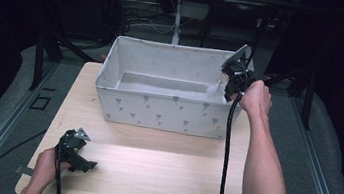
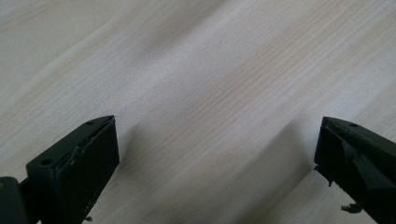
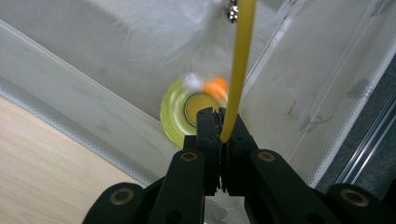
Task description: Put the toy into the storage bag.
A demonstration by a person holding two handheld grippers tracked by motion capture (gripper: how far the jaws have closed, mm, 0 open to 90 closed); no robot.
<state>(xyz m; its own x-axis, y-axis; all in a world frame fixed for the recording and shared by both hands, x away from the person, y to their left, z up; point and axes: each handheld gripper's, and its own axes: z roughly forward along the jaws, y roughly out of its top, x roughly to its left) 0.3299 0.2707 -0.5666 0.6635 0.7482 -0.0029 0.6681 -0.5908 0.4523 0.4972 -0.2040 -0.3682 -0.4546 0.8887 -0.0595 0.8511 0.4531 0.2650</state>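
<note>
A pale fabric bin [image 1: 158, 113] with small grey marks stands on the wooden table [image 1: 149, 175]. My right gripper [image 1: 233, 83] hangs over the bin's right end. In the right gripper view my right gripper [image 3: 219, 122] is shut on a thin yellow rod [image 3: 240, 56]. The rod rises to white feathers [image 3: 173, 28] and a small metal bell [image 3: 232, 14]. Below the jaws a round yellow-green disc [image 3: 173, 112] with an orange and a white ball lies in the bin's corner. My left gripper [image 1: 85, 164] lies low on the table at the front left, open [image 2: 217, 135], with bare wood between the jaws.
The bin wall [image 3: 317, 93] stands close around the right gripper. Grey floor and metal rails [image 1: 0, 125] flank the table. Dark stands and cables [image 1: 177, 22] sit behind the bin. A black cable [image 1: 226, 159] trails from the right gripper along the forearm.
</note>
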